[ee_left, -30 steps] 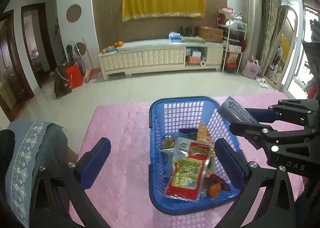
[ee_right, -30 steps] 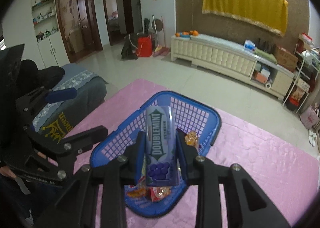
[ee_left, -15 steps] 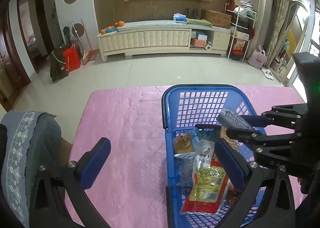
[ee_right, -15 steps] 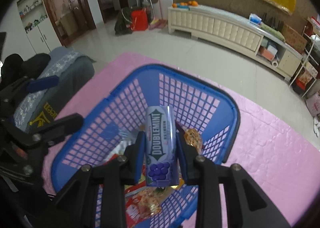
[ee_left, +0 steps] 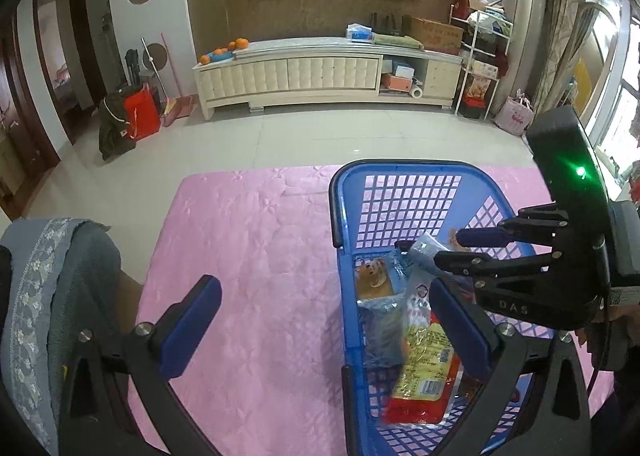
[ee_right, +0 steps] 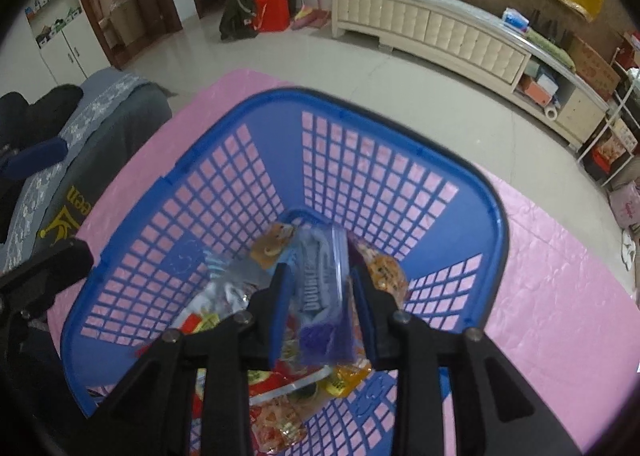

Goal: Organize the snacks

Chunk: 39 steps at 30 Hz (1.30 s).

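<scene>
Only the right wrist view showed the Doublemint gum pack point(ee_right: 323, 292), blurred, between the right gripper point(ee_right: 320, 288) fingers low in the frame, over the blue basket point(ee_right: 400, 128) of snack packets point(ee_right: 276, 412). Its jaws had just been opening and stood narrow, the pack loose between them. The left wrist view showed bare pink tablecloth point(ee_left: 256, 240) at centre left. The left gripper point(ee_left: 320, 320) gaped wide, holding nothing, straddling the basket's left rim.
</scene>
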Available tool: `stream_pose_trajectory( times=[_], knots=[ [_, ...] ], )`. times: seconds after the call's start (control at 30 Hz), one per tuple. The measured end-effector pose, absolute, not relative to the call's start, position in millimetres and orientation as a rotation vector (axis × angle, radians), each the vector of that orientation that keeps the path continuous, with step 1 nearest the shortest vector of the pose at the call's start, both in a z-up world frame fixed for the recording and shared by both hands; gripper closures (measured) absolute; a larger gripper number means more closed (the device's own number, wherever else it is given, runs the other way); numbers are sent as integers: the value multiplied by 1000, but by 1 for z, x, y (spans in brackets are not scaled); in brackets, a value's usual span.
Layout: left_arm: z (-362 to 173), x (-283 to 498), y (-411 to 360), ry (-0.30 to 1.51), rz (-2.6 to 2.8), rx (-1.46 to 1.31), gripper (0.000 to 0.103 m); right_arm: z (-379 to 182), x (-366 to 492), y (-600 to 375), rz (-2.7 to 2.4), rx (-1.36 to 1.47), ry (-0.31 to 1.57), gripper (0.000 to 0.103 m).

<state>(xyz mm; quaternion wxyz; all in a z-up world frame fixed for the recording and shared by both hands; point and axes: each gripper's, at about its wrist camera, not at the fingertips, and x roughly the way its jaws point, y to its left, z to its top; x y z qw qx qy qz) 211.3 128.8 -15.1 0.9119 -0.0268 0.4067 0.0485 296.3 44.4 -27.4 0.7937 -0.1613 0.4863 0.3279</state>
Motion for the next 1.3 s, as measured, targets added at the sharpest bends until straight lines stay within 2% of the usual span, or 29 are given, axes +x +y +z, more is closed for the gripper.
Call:
stream_pose_trajectory(
  times=[0.07,0.13,0.4,0.83,0.97,1.13,1.3],
  knots=[
    [-15,208,131,837,96,-71,0,-24,296,41,717,-334,1048,55],
    [-14,203,130,831,94,-68,0,-19,293,37,721,-328,1025,51],
    [-6,176,111,775,91,-53,0,0,257,-1,710,-258,910,50],
    [9,90,52,666,57,-142,0,28,160,-85,557,-106,775,50],
    [8,63,36,641,46,-169,0,30,136,-105,512,-66,742,36],
    [21,37,16,588,47,-144,0,41,109,-118,491,-37,703,28],
    [40,14,-1,523,41,-99,0,61,77,-126,489,-58,626,13]
  ],
)
